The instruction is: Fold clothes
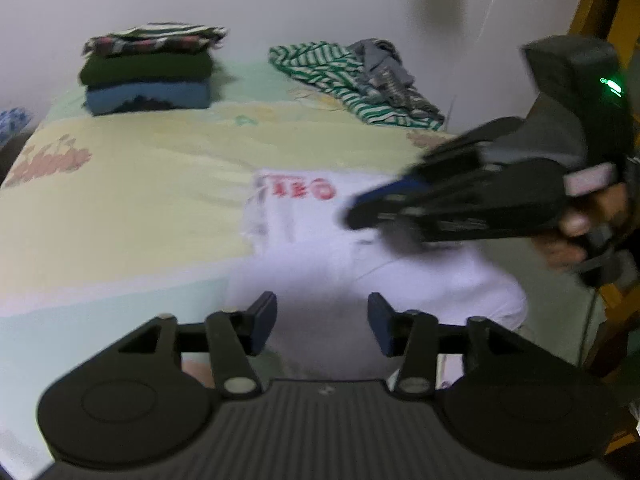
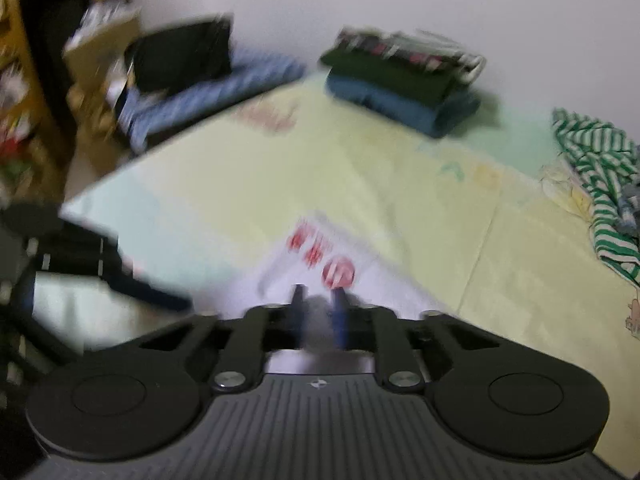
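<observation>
A white garment [image 1: 320,248] with red print lies folded on the yellow-green bed sheet [image 1: 140,200]; the right wrist view shows the garment [image 2: 372,276] just beyond the fingertips. My left gripper [image 1: 322,320] stands open over its near part, nothing between the pads. My right gripper [image 1: 352,216], held by a hand, reaches in from the right low over the garment, and a shadow lies under it. In its own view the right gripper [image 2: 319,300] has its fingers almost together. Blur hides whether any cloth is pinched between them.
A stack of folded clothes [image 1: 148,76] [image 2: 404,88] sits at the far side by the wall. A loose pile with a green-striped garment [image 1: 344,76] [image 2: 600,184] lies to its right. Wooden shelves [image 2: 24,80] and a blue cloth [image 2: 208,92] stand beyond the bed's left edge.
</observation>
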The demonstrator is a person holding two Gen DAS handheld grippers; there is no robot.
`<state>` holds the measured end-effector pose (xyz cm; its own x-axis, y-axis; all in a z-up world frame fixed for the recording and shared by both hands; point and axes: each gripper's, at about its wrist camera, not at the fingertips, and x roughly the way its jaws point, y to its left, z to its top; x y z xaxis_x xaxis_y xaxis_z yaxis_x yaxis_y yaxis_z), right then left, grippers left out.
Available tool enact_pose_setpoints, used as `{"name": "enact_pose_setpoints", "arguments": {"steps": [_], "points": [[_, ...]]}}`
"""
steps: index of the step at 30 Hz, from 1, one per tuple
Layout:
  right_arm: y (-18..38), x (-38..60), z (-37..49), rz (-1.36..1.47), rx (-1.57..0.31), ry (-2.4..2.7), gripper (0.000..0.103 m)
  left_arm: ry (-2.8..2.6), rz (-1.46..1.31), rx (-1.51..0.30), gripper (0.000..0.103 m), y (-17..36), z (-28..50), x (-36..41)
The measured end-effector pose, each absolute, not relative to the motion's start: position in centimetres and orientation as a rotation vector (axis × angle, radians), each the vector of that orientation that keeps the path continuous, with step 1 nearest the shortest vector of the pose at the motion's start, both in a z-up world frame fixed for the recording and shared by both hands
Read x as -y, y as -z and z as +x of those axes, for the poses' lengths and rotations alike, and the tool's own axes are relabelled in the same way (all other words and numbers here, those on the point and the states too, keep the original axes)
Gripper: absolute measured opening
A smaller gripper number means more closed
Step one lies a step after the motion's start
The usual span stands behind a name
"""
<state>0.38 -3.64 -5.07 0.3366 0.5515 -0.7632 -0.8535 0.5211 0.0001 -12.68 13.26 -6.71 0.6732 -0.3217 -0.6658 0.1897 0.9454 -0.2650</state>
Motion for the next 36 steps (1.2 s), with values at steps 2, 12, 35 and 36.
{"name": "enact_pose_setpoints", "arguments": {"steps": [2,12,35,36], "points": [[5.2,4.4,-0.2,-0.511,-0.809,-0.957,0.006,0.287,-0.204,-0.794,0.056,7.2,-12.6,-13.9],[3.9,6.1,-1.6,-0.496,-0.753,-0.959,0.028,0.304,-0.300,-0.830,0.054,8.8,-10.7,-14.7],[2.9,7.0,-1.3,-0.505,-0.815,-1.050,0.007,0.345,-0.190,-0.744,0.055,6.7,-12.7,-12.8],[3.3,7.4,-1.1,-0.498,-0.830,-1.036,0.007,0.347,-0.183,-0.746,0.055,6.8,-12.5,-12.7]]}}
